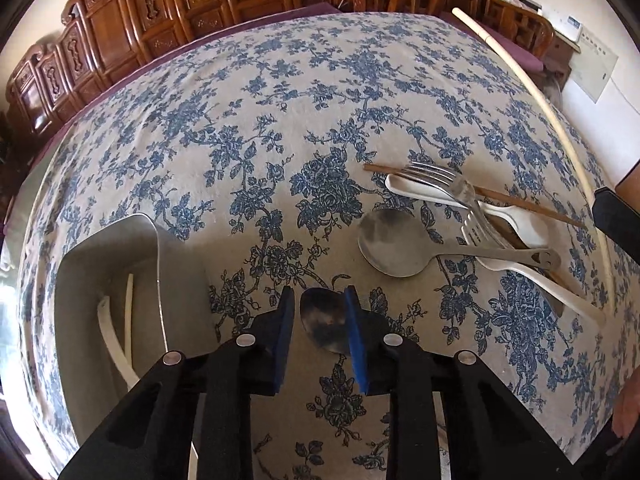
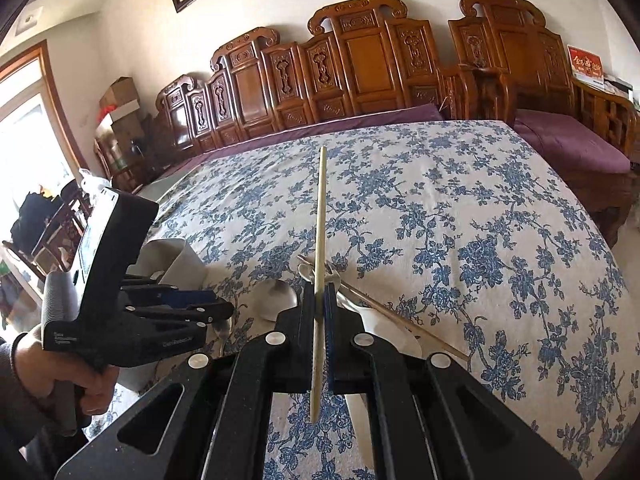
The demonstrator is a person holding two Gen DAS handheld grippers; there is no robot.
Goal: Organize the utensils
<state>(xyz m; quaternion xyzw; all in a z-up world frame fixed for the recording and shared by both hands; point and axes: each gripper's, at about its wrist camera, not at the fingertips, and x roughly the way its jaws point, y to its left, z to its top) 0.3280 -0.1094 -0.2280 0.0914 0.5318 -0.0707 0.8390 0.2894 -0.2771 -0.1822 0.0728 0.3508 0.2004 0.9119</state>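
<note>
My left gripper (image 1: 319, 293) points down at the flowered tablecloth (image 1: 280, 120). The bowl of a small metal spoon (image 1: 324, 322) lies between its blue pads (image 1: 285, 320). The right pad overlaps the bowl's edge, while a thin gap shows at the left pad, so the jaws stand open around it. My right gripper (image 2: 320, 289) is shut on a pale chopstick (image 2: 321, 216), held upright above the table. In the left wrist view the same chopstick (image 1: 556, 92) arcs along the right side. A grey holder (image 1: 120, 264) at the left holds white sticks (image 1: 129, 312).
A pile to the right holds a large metal spoon (image 1: 390, 246), forks (image 1: 434, 174), white plastic spoons (image 1: 424, 190) and brown chopsticks (image 1: 532, 206). Carved wooden furniture (image 2: 360, 60) lines the far side. A person's hand (image 2: 48, 364) holds the left gripper (image 2: 220, 312) beside the holder (image 2: 176, 258).
</note>
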